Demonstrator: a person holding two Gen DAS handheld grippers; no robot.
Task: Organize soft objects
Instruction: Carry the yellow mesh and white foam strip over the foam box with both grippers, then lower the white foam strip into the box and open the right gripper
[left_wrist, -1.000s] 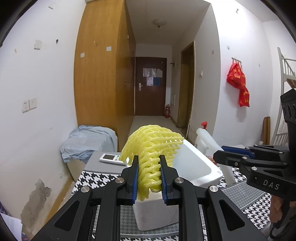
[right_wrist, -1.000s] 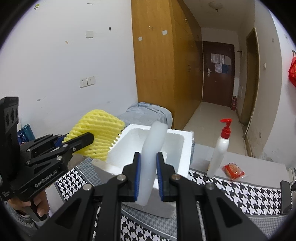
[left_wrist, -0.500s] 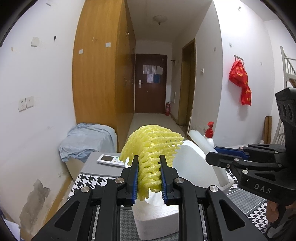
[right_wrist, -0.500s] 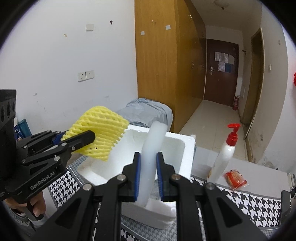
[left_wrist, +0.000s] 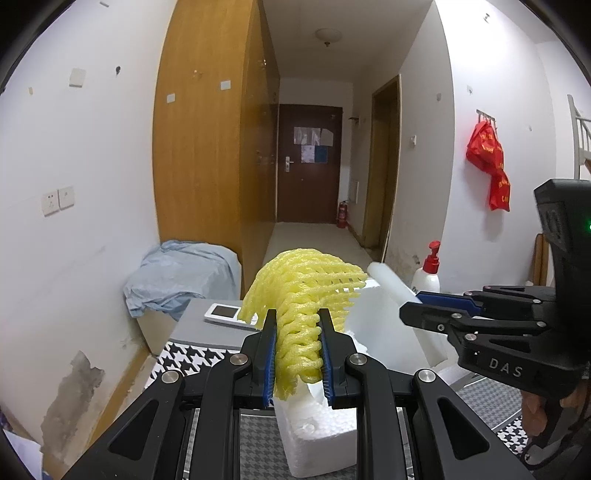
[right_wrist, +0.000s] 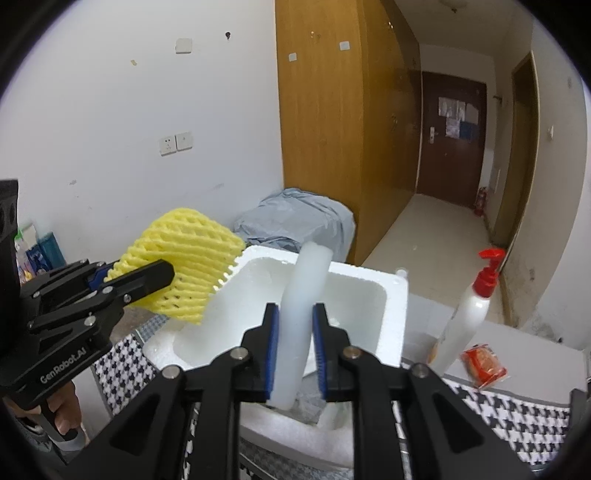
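Observation:
My left gripper (left_wrist: 298, 321) is shut on a yellow foam fruit net (left_wrist: 303, 295), held just above the near corner of a white styrofoam box (left_wrist: 321, 435). In the right wrist view the net (right_wrist: 184, 258) and left gripper (right_wrist: 147, 275) hang over the box's left rim (right_wrist: 399, 295). My right gripper (right_wrist: 295, 310) is over the box, its jaws opening. A curved white foam strip (right_wrist: 303, 291) stands between them, leaning into the box, with a thin gap at the right pad. The left wrist view shows the strip (left_wrist: 388, 280) beside the right gripper (left_wrist: 417, 306).
A white pump bottle with a red top (right_wrist: 469, 317) and a red snack packet (right_wrist: 484, 363) stand right of the box. A remote control (left_wrist: 225, 314) lies on the grey surface behind. A cloth-covered bundle (left_wrist: 181, 269) sits by the wall. Houndstooth cloth (right_wrist: 517, 417) covers the table.
My right gripper has moved forward over the box and its jaws have parted from the white foam strip. The left gripper still holds the yellow net in much the same place.

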